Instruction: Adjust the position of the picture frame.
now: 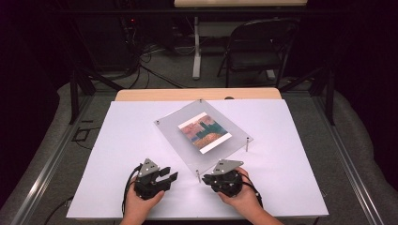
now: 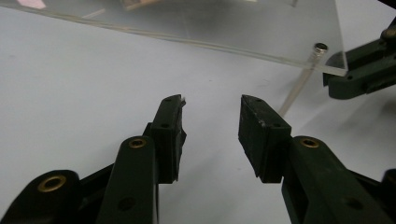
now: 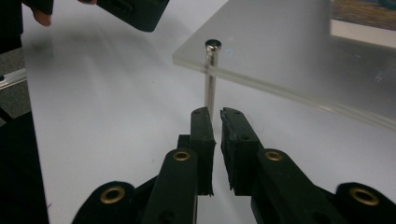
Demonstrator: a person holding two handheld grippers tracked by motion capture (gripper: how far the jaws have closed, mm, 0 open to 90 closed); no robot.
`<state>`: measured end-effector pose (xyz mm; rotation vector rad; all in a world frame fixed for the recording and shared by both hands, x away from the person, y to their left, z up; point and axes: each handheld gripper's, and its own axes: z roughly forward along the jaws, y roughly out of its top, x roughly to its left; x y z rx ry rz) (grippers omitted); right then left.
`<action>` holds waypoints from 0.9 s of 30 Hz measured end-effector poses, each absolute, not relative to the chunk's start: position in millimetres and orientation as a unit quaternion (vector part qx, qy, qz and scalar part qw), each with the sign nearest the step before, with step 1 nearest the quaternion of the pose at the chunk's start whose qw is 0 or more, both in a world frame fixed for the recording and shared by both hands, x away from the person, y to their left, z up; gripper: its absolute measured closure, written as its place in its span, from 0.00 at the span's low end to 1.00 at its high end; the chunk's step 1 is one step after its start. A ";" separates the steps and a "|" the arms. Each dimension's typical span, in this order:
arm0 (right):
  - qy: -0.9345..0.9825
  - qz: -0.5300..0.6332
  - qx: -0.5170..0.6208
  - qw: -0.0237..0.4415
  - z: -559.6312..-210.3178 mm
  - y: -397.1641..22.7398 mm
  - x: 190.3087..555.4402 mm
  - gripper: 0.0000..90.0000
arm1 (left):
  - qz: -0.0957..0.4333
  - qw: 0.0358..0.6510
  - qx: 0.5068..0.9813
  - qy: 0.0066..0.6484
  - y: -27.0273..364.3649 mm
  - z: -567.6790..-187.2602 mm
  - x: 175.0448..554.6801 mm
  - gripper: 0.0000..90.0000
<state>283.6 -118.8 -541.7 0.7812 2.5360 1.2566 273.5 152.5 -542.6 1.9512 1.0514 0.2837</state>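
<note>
clear acrylic frame (image 1: 187, 140) sits raised on four metal corner posts over the white tabletop (image 1: 117, 154), turned at an angle to the table edges, colour print (image 1: 204, 131) sandwiched in the panel a bit toward its far right. near corner post (image 1: 198, 176) lands between the two hands. left gripper (image 1: 170, 179) rests low on the table just left of that corner, pointing right toward it; in the left gripper view its jaws stand clearly apart, about mid-gap, with bare table between them and nothing gripped, frame edge (image 2: 224, 44) and the post (image 2: 299, 84) ahead to the right. right gripper (image 1: 205, 180) is just right of the same post, tips nearly at it; in the right gripper view the jaws (image 3: 215, 114) are almost together with a thin slit left, the post (image 3: 210, 81) rising straight behind the tips. can't tell if the pads touch the post; it looks just beyond them, not clamped. left hand (image 1: 141, 204) and right hand (image 1: 241, 194) both come in from the near table edge. folding chair (image 1: 258, 47) stands well behind the table
</note>
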 end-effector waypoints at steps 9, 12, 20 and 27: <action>0.830 0.438 0.317 0.136 -531.1 -175.4 282.7 0.82 | 0.119 0.435 0.804 0.387 119.7 -547.9 270.2 0.72; 0.811 0.447 0.350 0.139 -532.6 -189.6 287.3 0.81 | 0.114 0.436 0.807 0.381 112.9 -549.6 271.0 0.77; 0.791 0.451 0.387 0.143 -536.7 -208.2 287.6 0.82 | 0.108 0.429 0.819 0.366 97.3 -554.4 275.0 0.84; 0.787 0.442 0.401 0.153 -538.2 -217.0 282.1 0.81 | 0.072 0.433 0.814 0.380 99.6 -555.8 280.8 0.87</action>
